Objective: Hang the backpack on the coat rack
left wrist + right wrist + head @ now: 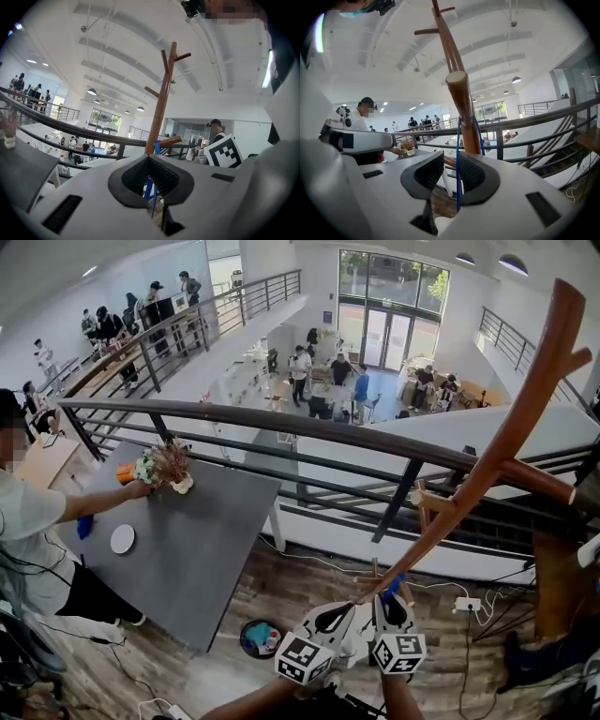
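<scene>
The wooden coat rack (487,465) leans across the right of the head view, and its lowest peg ends just above my two grippers. A thin blue strap (395,586) is looped over that peg tip. My left gripper (150,176) is shut on the blue strap (149,187), below the peg (169,140). My right gripper (451,176) is open. The strap (458,159) hangs from the peg (464,112) through its gap, beside the right pad. The backpack's body is hidden under the grippers.
A dark metal railing (281,427) runs just behind the rack, with an open hall far below. At the left, a person (28,531) reaches over a grey table (187,559) holding a plant (169,465) and a white plate (123,539). A bowl (258,637) and a power strip (466,604) lie on the floor.
</scene>
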Action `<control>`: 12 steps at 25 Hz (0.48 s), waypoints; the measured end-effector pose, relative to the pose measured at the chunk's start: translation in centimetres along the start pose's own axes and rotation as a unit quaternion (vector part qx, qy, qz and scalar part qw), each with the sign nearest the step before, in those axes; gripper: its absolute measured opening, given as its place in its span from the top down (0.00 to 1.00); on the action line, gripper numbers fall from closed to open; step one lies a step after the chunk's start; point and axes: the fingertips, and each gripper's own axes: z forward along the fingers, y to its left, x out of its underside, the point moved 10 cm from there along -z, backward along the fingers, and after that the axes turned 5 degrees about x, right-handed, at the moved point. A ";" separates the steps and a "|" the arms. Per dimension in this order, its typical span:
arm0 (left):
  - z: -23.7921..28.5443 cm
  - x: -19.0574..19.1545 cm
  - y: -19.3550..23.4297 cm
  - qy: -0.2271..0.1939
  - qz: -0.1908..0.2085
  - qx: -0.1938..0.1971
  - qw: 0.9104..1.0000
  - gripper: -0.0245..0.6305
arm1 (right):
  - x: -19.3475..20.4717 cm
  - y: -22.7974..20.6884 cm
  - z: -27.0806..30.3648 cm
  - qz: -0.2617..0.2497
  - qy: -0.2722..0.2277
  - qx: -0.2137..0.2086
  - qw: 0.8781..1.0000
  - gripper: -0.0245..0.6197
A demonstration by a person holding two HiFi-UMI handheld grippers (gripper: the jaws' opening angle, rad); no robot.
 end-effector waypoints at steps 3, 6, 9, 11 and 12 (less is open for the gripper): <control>-0.7 0.1 -0.1 0.001 0.002 0.002 1.000 0.96 | 0.3 0.3 -0.1 0.001 -0.002 0.005 1.000 0.82; -1.1 0.0 -0.3 -0.002 0.006 0.001 1.000 0.96 | 0.1 0.3 -0.3 0.000 -0.005 0.008 1.000 0.80; -1.4 0.1 -0.9 -0.004 0.009 0.003 1.000 0.96 | 0.1 0.2 -0.9 0.000 -0.010 0.012 1.000 0.77; -1.6 0.1 -1.0 -0.006 0.010 0.006 1.000 0.96 | 0.2 0.3 -1.1 -0.001 -0.016 0.018 1.000 0.75; -1.8 0.1 -1.1 -0.007 0.010 0.006 1.000 0.96 | 0.1 0.3 -1.2 -0.002 -0.020 0.021 1.000 0.75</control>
